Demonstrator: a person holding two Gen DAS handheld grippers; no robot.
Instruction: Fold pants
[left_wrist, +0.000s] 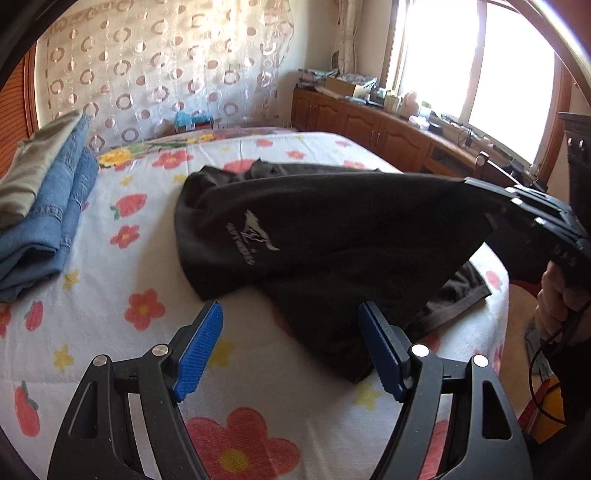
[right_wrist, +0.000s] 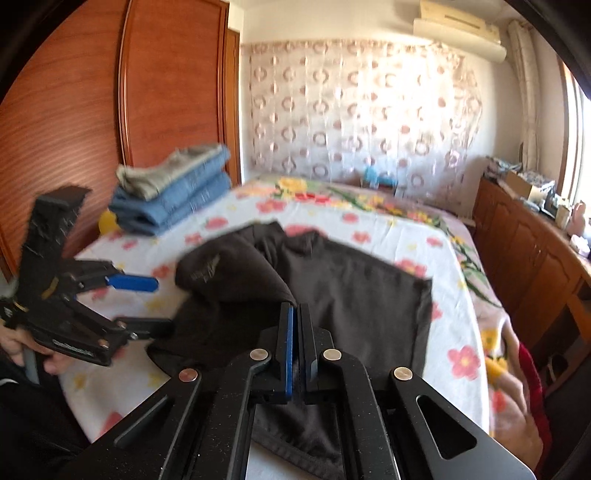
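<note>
The dark pants (left_wrist: 332, 236) lie mid-frame on the flowered bedsheet (left_wrist: 155, 258), one edge lifted toward the right of the frame by the right gripper (right_wrist: 296, 314), its jaws clamped on the fabric, while the left gripper (left_wrist: 291, 332) hovers wide apart at lower center, folded jeans (left_wrist: 48, 221) stacked at upper left.
</note>
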